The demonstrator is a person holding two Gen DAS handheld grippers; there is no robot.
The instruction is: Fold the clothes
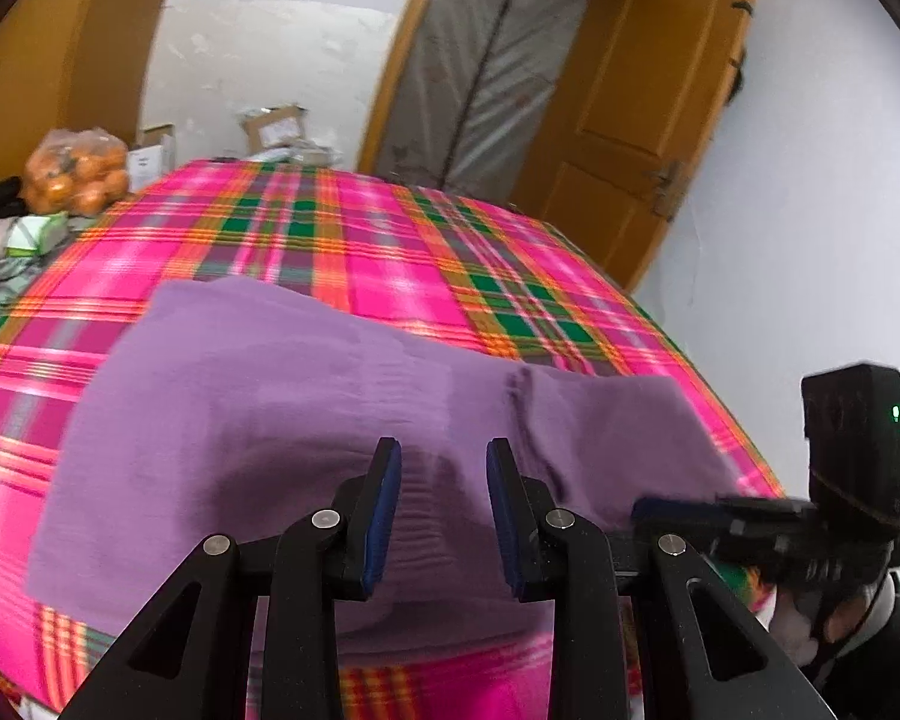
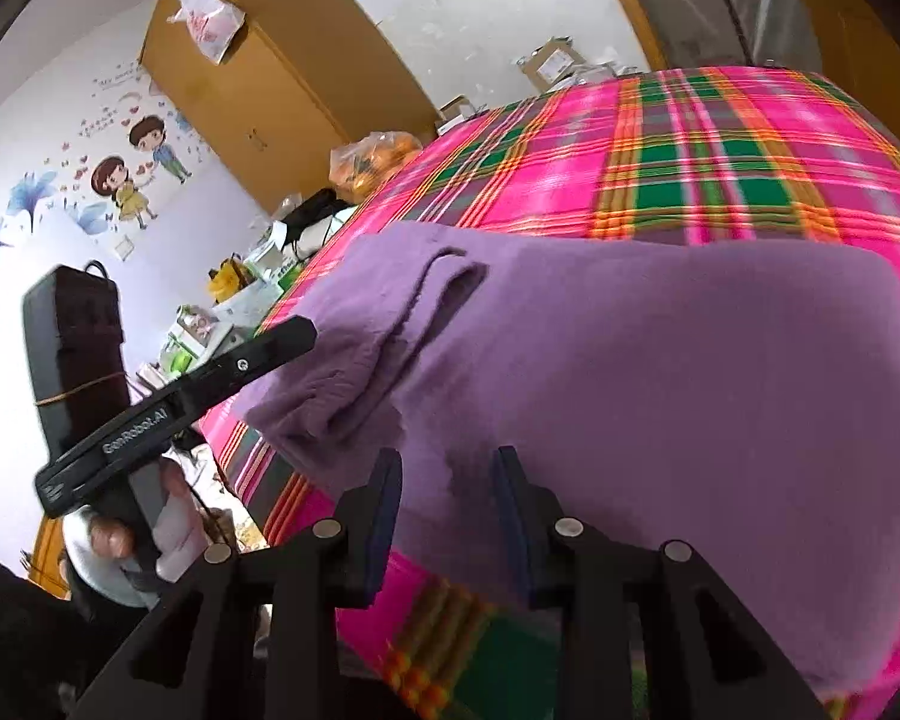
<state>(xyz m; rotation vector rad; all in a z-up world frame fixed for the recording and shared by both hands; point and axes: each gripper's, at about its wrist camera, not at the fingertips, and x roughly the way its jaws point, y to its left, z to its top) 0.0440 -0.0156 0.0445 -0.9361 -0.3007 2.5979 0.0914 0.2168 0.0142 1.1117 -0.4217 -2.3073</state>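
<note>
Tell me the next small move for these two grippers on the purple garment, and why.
Probably lower both grippers and close them on the near edge. The purple garment lies flat on the plaid bedcover, partly folded, with a sleeve tucked across. The left gripper and right gripper are both open above that edge, holding nothing, so a grip seems needed before any further fold.

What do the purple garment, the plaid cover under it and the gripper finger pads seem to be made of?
Purple garment: soft matte knit, probably cotton jersey; it drapes limply and its folded edge rumples.
Plaid cover: woven cloth, likely cotton or a blend; the stripes cross like dyed threads, with a slight sheen.
Finger pads: dark blue, matte, probably rubber or foam, set on black hard plastic fingers.
</note>
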